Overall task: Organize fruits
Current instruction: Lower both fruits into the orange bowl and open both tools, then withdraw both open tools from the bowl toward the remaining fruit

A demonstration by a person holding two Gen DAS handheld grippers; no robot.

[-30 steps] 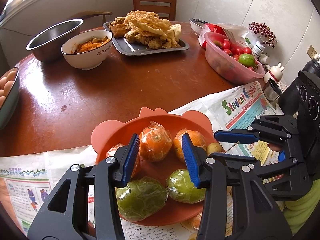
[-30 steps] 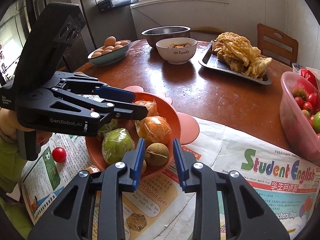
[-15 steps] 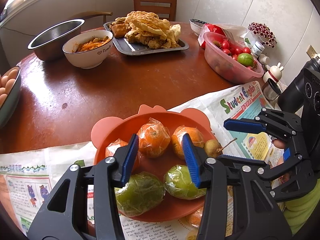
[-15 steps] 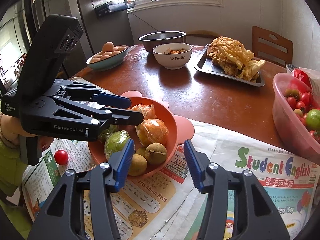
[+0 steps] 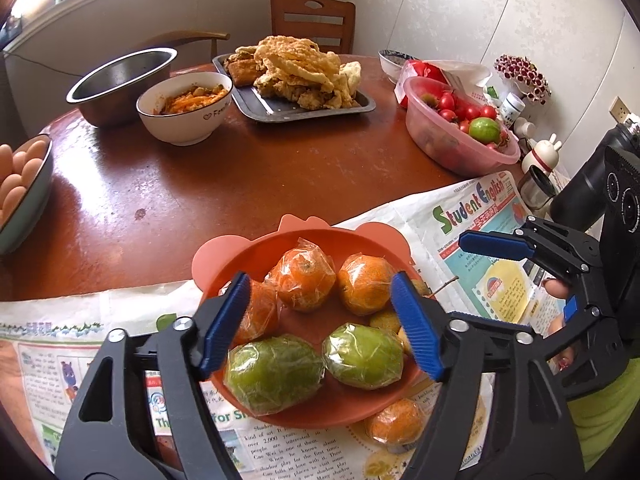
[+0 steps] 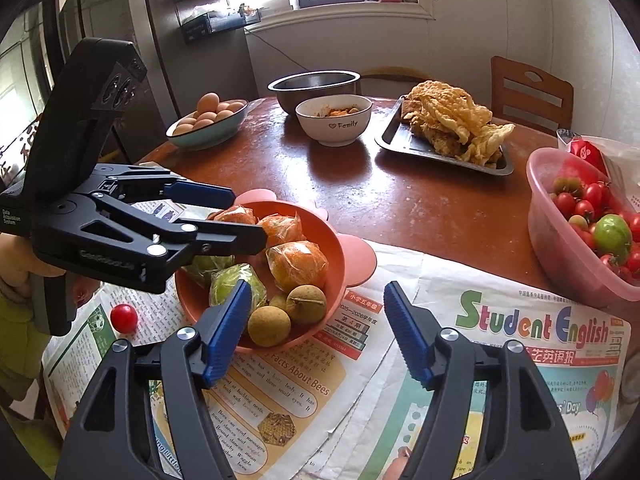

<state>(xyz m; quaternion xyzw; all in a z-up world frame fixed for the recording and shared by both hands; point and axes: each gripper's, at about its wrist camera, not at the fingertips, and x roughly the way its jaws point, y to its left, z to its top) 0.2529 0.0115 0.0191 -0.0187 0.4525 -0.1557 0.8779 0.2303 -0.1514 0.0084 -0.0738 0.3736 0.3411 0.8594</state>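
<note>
An orange plate with ear-shaped tabs stands on newspaper and holds wrapped oranges, two wrapped green fruits and small brown fruits. My left gripper hovers over the plate with its jaws opening; fruit lies below them, untouched by the pads. My right gripper hangs over the newspaper by the plate's near rim, jaws opening, nothing between them. One wrapped orange lies on the paper beside the plate. A red cherry tomato rests on the paper under the left gripper.
A pink basin of cherry tomatoes and a green fruit stands at the right. Farther back are a tray of fried food, a white bowl, a steel bowl and a bowl of eggs. Chairs stand behind the round table.
Both grippers' jaws have spread much wider. The right gripper has drawn back a little from the brown fruit that sat between its fingertips; that fruit now lies in the plate.
</note>
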